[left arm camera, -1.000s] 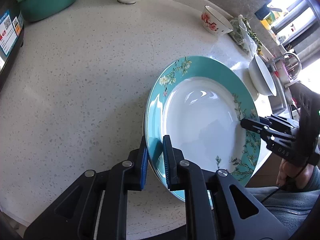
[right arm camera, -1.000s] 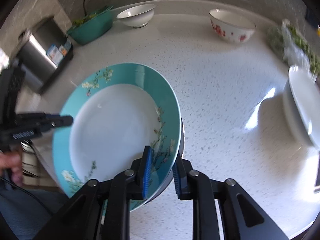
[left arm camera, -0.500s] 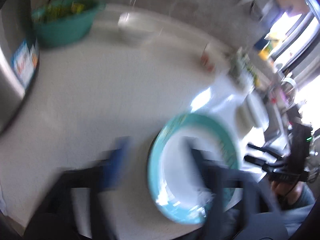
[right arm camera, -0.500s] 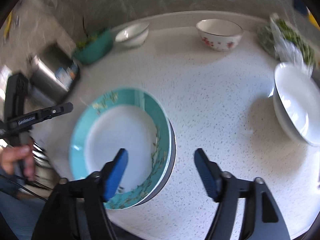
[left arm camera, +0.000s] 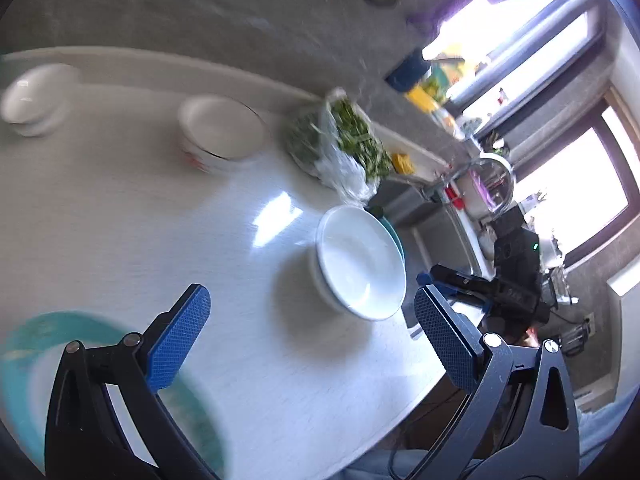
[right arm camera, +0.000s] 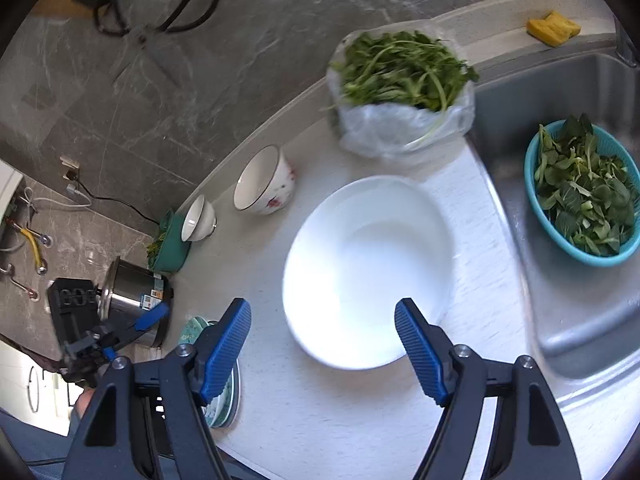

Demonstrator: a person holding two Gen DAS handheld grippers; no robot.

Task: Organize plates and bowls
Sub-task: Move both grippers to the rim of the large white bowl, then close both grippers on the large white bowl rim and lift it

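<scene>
The teal flowered plate (left arm camera: 36, 344) lies on the white counter, at the lower left of the left wrist view, and its stack edge shows in the right wrist view (right arm camera: 224, 400). A large white bowl (right arm camera: 364, 268) stands near the sink; it shows in the left wrist view (left arm camera: 360, 264) too. My left gripper (left arm camera: 308, 344) is open and empty above the counter, facing the white bowl. My right gripper (right arm camera: 324, 344) is open and empty, its fingers either side of the white bowl's near rim. A flowered bowl (right arm camera: 264, 180) and a small white bowl (right arm camera: 198, 218) stand further back.
A bag of greens (right arm camera: 404, 92) sits behind the white bowl. The sink (right arm camera: 580, 320) at right holds a teal colander of greens (right arm camera: 584, 192). A teal basin (right arm camera: 168, 248) and a steel cooker (right arm camera: 132, 300) stand at the far left. The counter's front edge is close.
Both grippers let go of the teal plate, opened wide and swung right toward the large white bowl. The plate now lies on the counter.
</scene>
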